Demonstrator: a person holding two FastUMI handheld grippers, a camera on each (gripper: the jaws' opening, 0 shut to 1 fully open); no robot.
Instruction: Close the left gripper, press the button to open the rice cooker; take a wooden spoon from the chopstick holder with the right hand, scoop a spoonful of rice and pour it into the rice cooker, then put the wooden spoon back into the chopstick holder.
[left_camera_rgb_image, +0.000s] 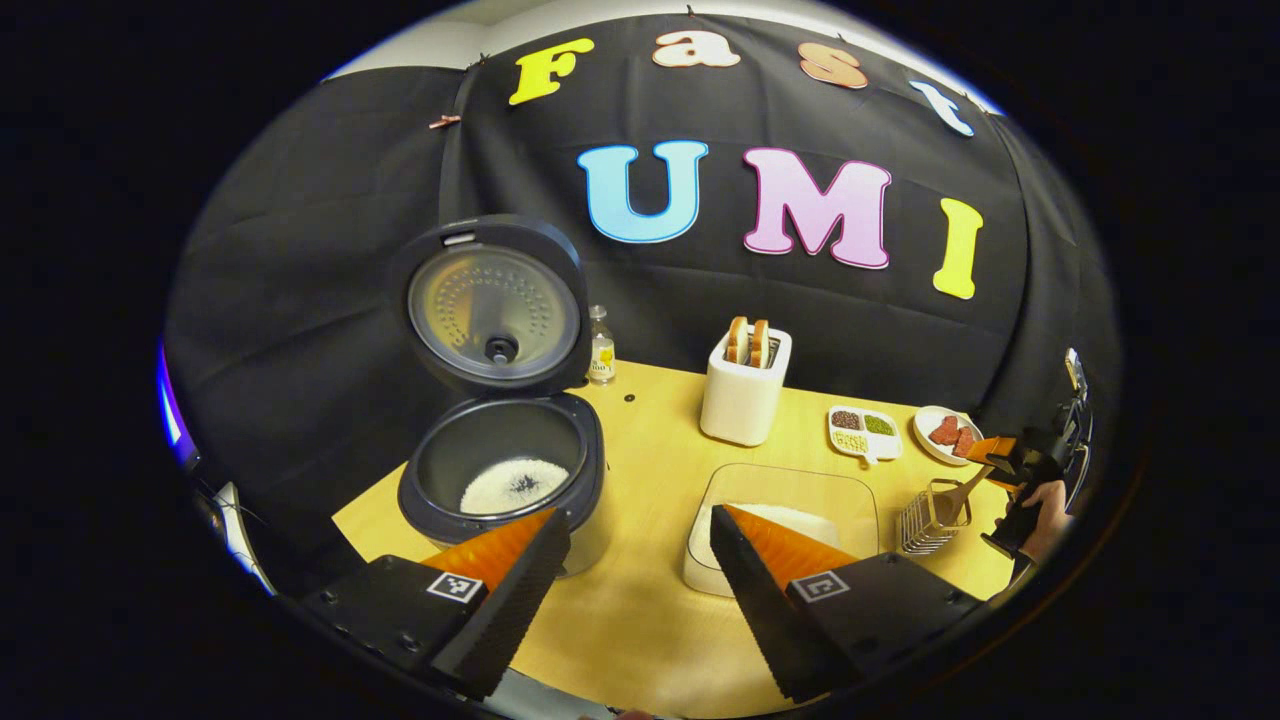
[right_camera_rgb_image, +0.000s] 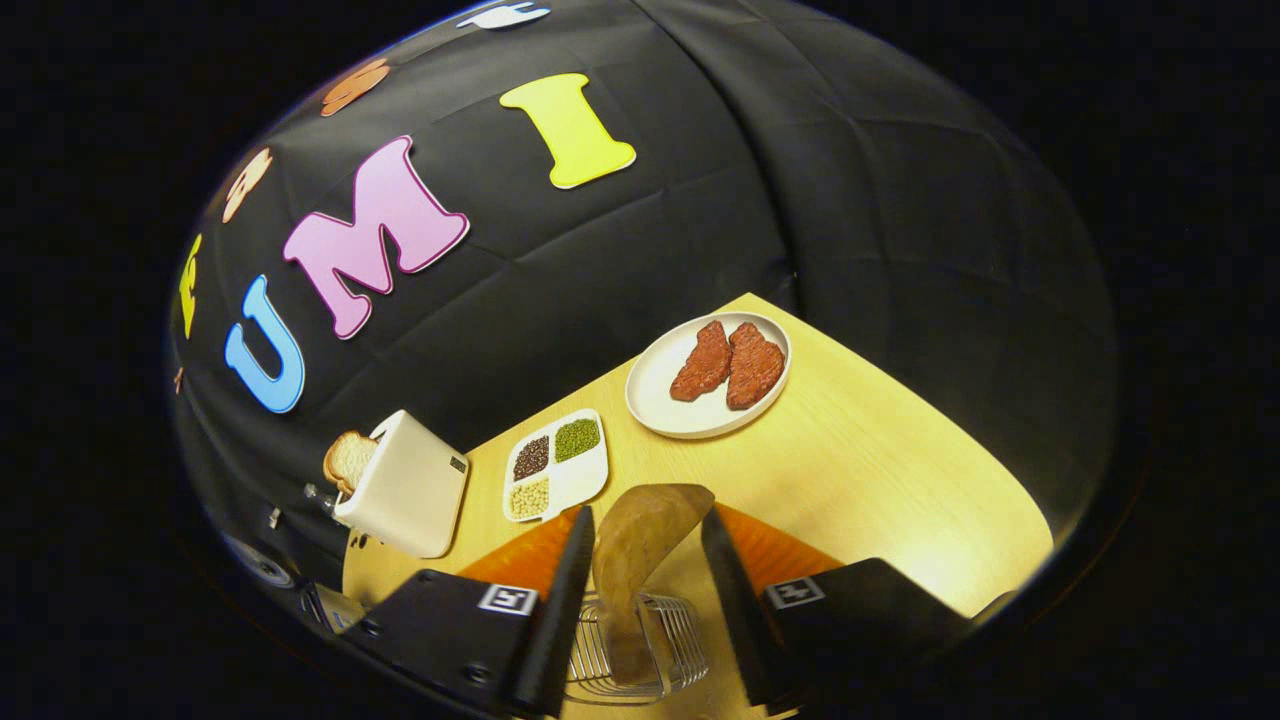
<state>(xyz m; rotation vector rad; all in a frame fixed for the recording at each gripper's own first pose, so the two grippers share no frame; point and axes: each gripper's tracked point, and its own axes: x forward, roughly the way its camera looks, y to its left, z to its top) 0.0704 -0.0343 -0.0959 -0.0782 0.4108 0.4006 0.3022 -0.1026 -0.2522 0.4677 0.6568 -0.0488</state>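
two fingers of right gripper (right_camera_rgb_image: 640, 545) flanking wooden spoon (right_camera_rgb_image: 640, 545), gaps visible

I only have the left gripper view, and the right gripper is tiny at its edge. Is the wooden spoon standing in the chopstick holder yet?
Observer: Yes. In the right gripper view the wooden spoon stands bowl-up, with its handle down inside the wire chopstick holder.
Operator: Is the right gripper clamped on it?
Observer: The spoon's bowl sits between the fingers of the right gripper. I cannot tell whether they press on it.
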